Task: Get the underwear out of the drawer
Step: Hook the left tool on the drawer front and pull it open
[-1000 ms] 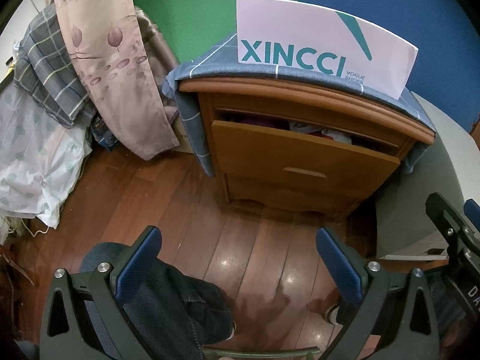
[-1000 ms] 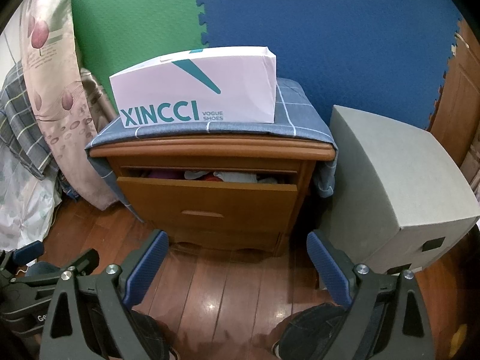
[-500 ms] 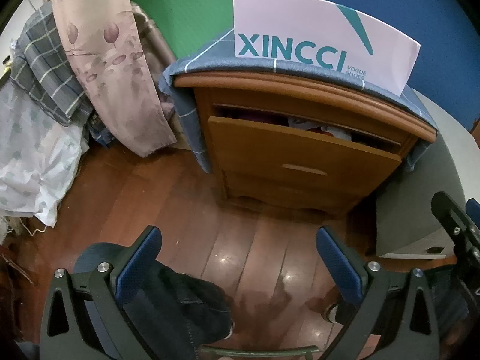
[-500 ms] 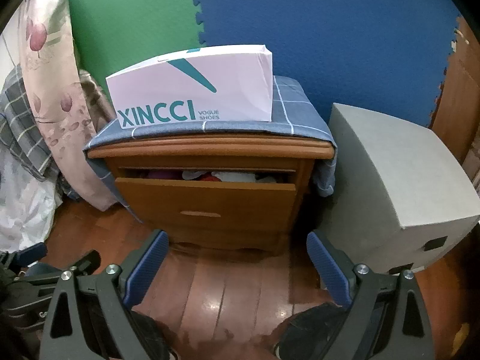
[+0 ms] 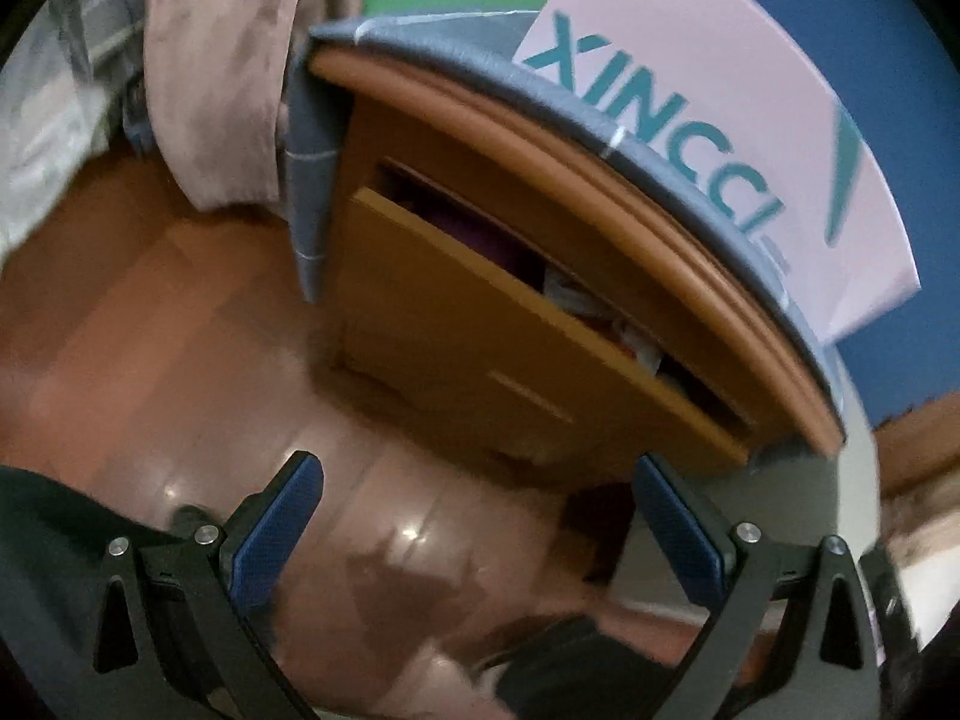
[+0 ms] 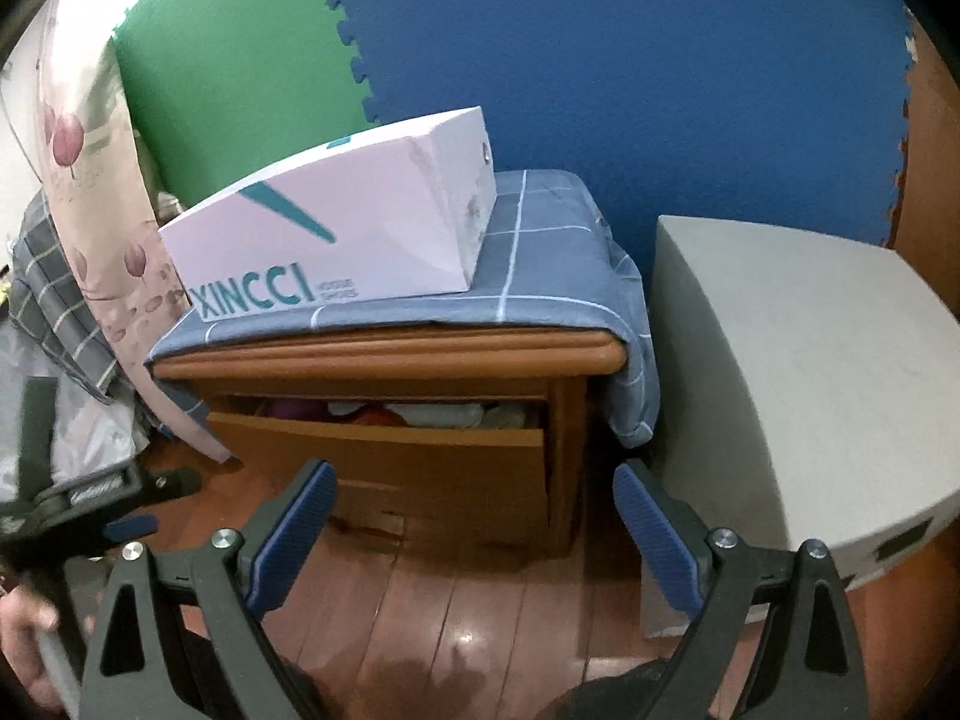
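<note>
The underwear (image 6: 444,415) lies bunched in the part-open drawer (image 6: 384,450), ahead of and above the right gripper (image 6: 474,531), whose jaws are spread wide and empty. The left gripper (image 5: 480,531), equally spread and empty, points at the drawer front from its left side. I judge the gap narrow: reaching in could snag neighbouring clothes or bump the shoe box (image 6: 336,240) above.

Right gripper (image 6: 471,525) jaws wide apart w/ nothing between, facing part-open drawer (image 6: 384,450), clothes (image 6: 432,414) inside

Both hand-held grippers (image 5: 477,486) (image 6: 471,495) wide open.
</note>
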The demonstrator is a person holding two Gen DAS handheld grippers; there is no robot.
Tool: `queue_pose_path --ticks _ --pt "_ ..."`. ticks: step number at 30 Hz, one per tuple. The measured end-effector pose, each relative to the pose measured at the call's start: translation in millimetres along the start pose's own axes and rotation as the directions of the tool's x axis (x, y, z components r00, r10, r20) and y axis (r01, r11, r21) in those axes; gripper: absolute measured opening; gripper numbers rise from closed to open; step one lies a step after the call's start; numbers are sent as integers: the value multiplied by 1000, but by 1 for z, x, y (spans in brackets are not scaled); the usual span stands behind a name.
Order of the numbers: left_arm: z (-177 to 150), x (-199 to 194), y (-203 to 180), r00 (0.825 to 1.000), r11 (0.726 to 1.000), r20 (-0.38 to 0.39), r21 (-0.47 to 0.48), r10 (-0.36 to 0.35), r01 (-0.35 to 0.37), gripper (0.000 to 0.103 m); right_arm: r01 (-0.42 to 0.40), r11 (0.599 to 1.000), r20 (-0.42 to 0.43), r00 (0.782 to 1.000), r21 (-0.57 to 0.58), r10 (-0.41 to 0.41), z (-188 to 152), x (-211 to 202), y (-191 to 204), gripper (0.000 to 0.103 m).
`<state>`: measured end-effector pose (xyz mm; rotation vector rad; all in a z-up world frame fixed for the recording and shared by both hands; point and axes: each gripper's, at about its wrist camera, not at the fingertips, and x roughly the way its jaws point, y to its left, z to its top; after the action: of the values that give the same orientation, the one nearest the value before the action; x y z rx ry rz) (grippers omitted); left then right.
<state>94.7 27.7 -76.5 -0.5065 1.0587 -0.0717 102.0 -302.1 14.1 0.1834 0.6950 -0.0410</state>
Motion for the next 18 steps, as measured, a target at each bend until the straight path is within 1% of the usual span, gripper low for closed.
queue_pose_path --ticks 2,3,4,5,7,8,9,11,13,16,18 --pt "5 17 5 997 992 -10 -105 -74 72 102 -31 1000 17 999 6 31 2 6 -9 96" --pt "8 24 8 994 981 -2 -160 -110 109 102 -50 999 22 999 9 50 2 9 -13 96" --pt "10 32 13 988 963 21 -222 -151 152 102 -72 997 25 997 12 72 0 13 -16 96" --pt "11 37 14 986 954 37 -249 -160 164 102 -78 997 26 997 13 78 -3 15 -17 96" --pt "15 48 17 983 940 77 -288 -165 181 102 -104 994 2 995 26 104 -10 26 -21 96" --pt "17 55 19 983 935 85 -303 -164 182 102 -112 993 -25 993 41 113 -12 31 -22 96" --pt "20 61 22 984 928 79 -326 -161 179 102 -122 991 -38 992 49 124 -12 35 -22 96" --pt "25 75 30 984 901 65 -394 -169 181 102 -156 986 -63 985 64 160 -14 43 -21 96" --pt "28 84 38 983 878 70 -442 -170 184 102 -173 983 -69 982 58 177 -17 44 -18 96" --pt "31 96 42 984 873 67 -455 -165 177 102 -195 980 -94 976 30 197 -21 49 -8 96" --pt "33 99 44 984 864 57 -472 -171 177 102 -210 978 -109 972 2 209 -23 52 0 96"
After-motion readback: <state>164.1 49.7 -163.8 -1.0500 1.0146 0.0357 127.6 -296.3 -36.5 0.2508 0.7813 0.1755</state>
